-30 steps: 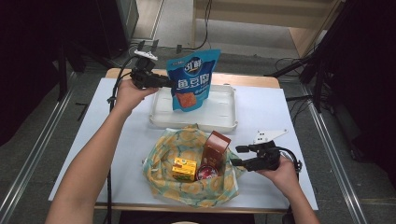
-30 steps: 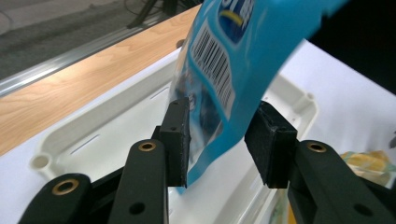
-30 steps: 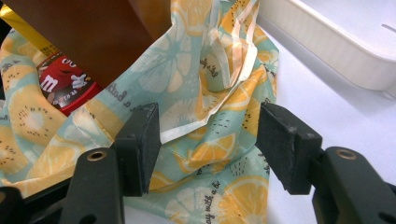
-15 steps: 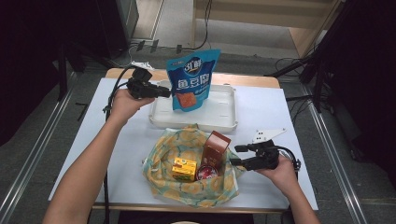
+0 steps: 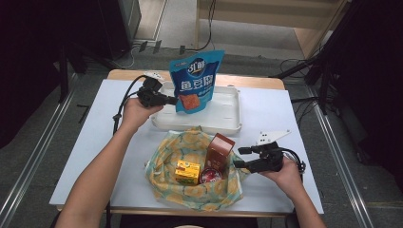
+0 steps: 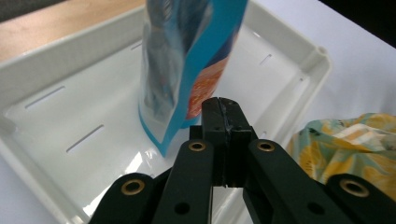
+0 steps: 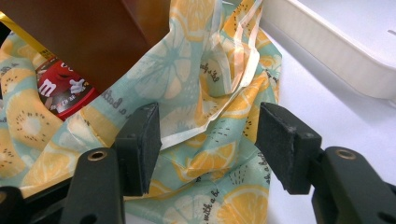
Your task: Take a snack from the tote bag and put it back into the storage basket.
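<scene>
We saw the blue pouch (image 5: 194, 80) standing in the white tray (image 5: 223, 118), upper centre. Our left tongs (image 5: 175, 100) had just closed fully beside its lower edge, nothing between them, lower than before. Our right tongs (image 5: 239, 157) stood half open at the fruit-print bag (image 5: 166, 156), lower right, holding nothing.

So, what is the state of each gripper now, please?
Left gripper: jaws just closed, shut on nothing, beside the blue pouch.
Right gripper: open around the fruit-print cloth.
</scene>
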`<state>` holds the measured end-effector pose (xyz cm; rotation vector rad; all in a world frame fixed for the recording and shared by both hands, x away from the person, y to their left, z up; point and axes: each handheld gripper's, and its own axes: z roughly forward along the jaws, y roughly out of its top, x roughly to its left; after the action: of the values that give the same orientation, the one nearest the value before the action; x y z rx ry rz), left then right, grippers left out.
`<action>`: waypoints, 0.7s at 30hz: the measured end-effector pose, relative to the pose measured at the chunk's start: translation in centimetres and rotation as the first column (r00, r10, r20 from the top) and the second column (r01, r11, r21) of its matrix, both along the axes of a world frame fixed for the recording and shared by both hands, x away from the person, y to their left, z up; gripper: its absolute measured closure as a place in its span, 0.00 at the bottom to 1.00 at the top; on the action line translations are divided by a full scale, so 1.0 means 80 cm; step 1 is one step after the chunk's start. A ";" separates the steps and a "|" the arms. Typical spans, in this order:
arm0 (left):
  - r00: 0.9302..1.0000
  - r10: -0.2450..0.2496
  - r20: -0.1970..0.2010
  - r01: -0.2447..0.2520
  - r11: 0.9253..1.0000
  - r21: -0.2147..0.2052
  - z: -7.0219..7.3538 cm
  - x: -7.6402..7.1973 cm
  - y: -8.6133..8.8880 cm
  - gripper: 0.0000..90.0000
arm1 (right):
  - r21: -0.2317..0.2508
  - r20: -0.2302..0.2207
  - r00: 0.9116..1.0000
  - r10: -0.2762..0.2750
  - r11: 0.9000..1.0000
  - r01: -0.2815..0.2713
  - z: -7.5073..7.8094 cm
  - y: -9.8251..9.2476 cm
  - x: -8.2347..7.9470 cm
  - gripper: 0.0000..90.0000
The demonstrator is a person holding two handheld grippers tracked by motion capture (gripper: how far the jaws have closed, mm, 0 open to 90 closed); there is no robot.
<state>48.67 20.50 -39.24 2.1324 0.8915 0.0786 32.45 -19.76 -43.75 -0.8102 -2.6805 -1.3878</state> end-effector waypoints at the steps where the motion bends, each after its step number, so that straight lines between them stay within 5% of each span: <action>1: 1.000 0.007 -0.008 -0.007 1.000 -0.004 -0.003 0.002 0.000 1.00 | 0.001 0.003 1.000 0.002 1.000 -0.002 0.000 0.000 0.000 0.46; 8: 0.999 0.028 -0.024 -0.028 1.000 0.009 -0.021 0.013 -0.005 1.00 | 0.003 0.001 1.000 -0.003 1.000 0.003 0.000 -0.001 -0.001 0.46; 21: 0.996 0.090 -0.027 -0.092 0.993 -0.075 -0.029 0.027 -0.008 1.00 | 0.009 0.011 1.000 -0.015 1.000 0.015 0.000 -0.003 -0.006 0.46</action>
<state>50.81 19.89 -41.58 2.0263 0.9901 0.0647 31.95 -20.03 -43.72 -0.8253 -2.6803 -1.4109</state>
